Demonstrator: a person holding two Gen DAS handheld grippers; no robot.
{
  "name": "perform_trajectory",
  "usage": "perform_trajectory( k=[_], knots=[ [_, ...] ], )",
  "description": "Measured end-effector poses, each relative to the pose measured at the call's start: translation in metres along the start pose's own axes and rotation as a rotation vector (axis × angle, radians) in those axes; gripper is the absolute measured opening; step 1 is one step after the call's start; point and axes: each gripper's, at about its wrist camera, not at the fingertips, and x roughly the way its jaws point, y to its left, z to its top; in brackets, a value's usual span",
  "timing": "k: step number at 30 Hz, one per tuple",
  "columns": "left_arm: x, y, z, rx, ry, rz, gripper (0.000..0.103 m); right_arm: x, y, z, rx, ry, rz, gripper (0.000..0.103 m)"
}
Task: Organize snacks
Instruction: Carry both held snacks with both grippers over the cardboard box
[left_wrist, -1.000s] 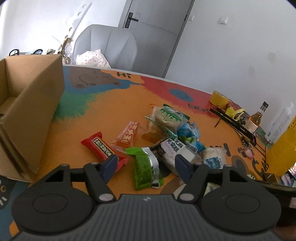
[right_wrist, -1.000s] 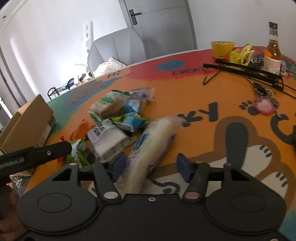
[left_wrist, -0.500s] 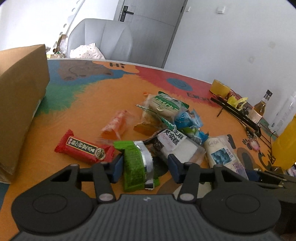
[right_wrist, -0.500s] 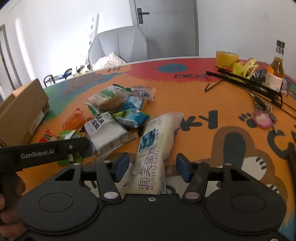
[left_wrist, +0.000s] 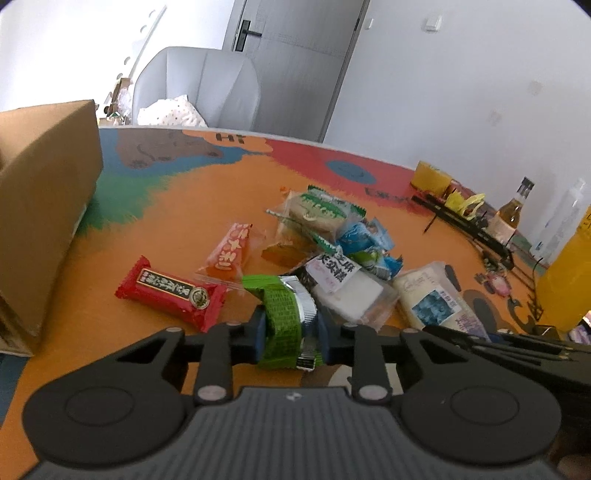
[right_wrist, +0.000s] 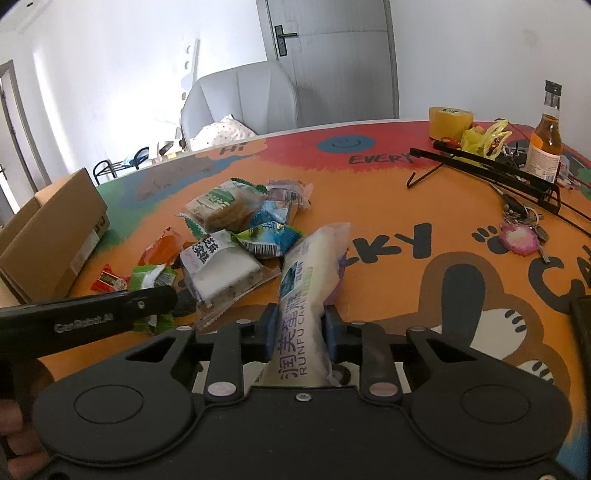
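My left gripper (left_wrist: 290, 332) is shut on a green snack packet (left_wrist: 282, 317) with a silver end, low over the orange table. My right gripper (right_wrist: 301, 332) is shut on a long white cake packet (right_wrist: 308, 280) whose far end points away over the table. A pile of snacks lies ahead: a red bar (left_wrist: 170, 293), an orange packet (left_wrist: 231, 253), a white cake packet (left_wrist: 343, 288), a green-and-white packet (left_wrist: 317, 216) and blue packets (left_wrist: 364, 242). The left gripper's body (right_wrist: 85, 317) shows at the left of the right wrist view.
An open cardboard box (left_wrist: 40, 206) stands at the left table edge. At the far right lie a yellow tape roll (right_wrist: 450, 122), a black metal rack (right_wrist: 491, 168), a glass bottle (right_wrist: 546, 136) and keys (right_wrist: 521, 236). A grey chair (right_wrist: 240, 99) stands behind the table.
Both grippers have closed: the left on the green packet, the right on the long white cake packet. Both have moved a little nearer the pile.
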Motion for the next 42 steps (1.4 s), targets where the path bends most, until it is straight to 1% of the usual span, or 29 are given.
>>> perform_trajectory(
  k=[4, 10, 14, 23, 30, 42],
  knots=[
    [-0.011, 0.002, 0.002, -0.008, -0.015, -0.004, 0.027, -0.007, 0.001, 0.003, 0.005, -0.024, 0.001, 0.023],
    [-0.030, 0.005, 0.011, -0.010, -0.058, -0.006, 0.027, -0.020, 0.007, 0.010, -0.001, -0.065, 0.007, 0.023],
    [-0.043, 0.007, 0.018, -0.006, -0.085, -0.003, 0.027, -0.026, 0.014, 0.017, -0.006, -0.089, 0.029, 0.022],
    [-0.073, 0.022, 0.037, -0.010, -0.138, 0.037, 0.027, -0.033, 0.045, 0.037, -0.039, -0.126, 0.098, 0.022],
    [-0.099, 0.038, 0.053, -0.025, -0.194, 0.072, 0.027, -0.039, 0.073, 0.056, -0.071, -0.160, 0.151, 0.022],
    [-0.133, 0.072, 0.069, -0.049, -0.238, 0.128, 0.027, -0.045, 0.121, 0.077, -0.113, -0.202, 0.214, 0.022]
  ],
)
